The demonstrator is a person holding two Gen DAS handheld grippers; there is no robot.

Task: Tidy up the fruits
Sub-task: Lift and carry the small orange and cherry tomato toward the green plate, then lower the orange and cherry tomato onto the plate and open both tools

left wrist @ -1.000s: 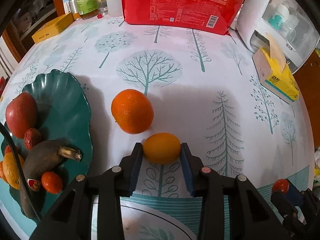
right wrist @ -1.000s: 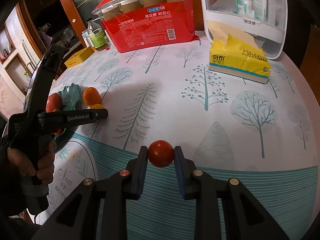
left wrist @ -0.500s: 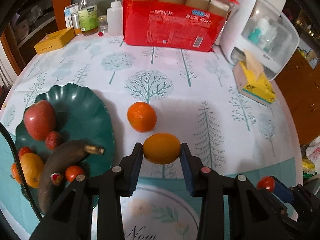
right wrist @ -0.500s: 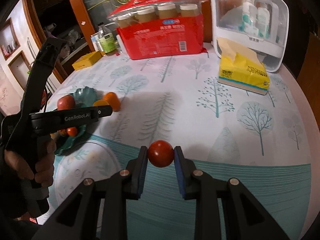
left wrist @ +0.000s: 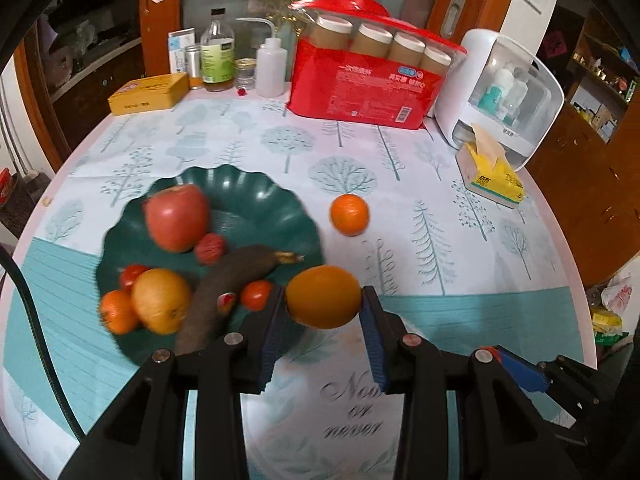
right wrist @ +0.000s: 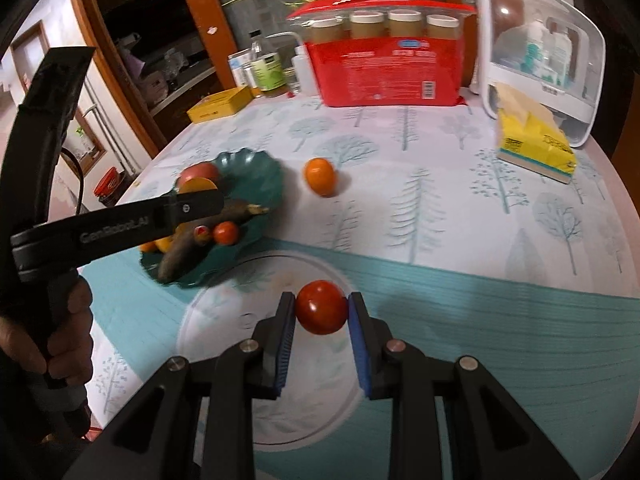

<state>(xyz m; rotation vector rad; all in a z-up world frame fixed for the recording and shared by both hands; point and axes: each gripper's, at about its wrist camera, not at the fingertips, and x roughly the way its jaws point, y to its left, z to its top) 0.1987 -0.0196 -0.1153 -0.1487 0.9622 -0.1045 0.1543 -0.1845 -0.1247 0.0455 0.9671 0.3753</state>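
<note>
My left gripper (left wrist: 323, 302) is shut on a yellow-orange citrus fruit (left wrist: 323, 297), held above the table just right of the green plate (left wrist: 256, 196). The plate carries a red apple (left wrist: 177, 217), a lychee (left wrist: 210, 249), a dark banana (left wrist: 232, 280), small tomatoes (left wrist: 256, 294) and oranges (left wrist: 161, 300). One loose orange (left wrist: 349, 214) lies on the cloth right of the plate. My right gripper (right wrist: 321, 307) is shut on a small red tomato (right wrist: 321, 306), raised over the table's near side. The left gripper (right wrist: 192, 206) shows in the right wrist view above the plate (right wrist: 260, 176).
At the table's back stand a red pack of paper cups (left wrist: 368, 80), a white organiser box (left wrist: 504, 92), a yellow tissue pack (left wrist: 492, 176), a yellow tin (left wrist: 148, 92) and several bottles (left wrist: 218, 56). A hand (right wrist: 64, 340) grips the left tool's handle.
Both grippers rose and drew back from the table with their fruits. The left one swung left, so the plate now lies closer under it; the loose orange stayed put.
</note>
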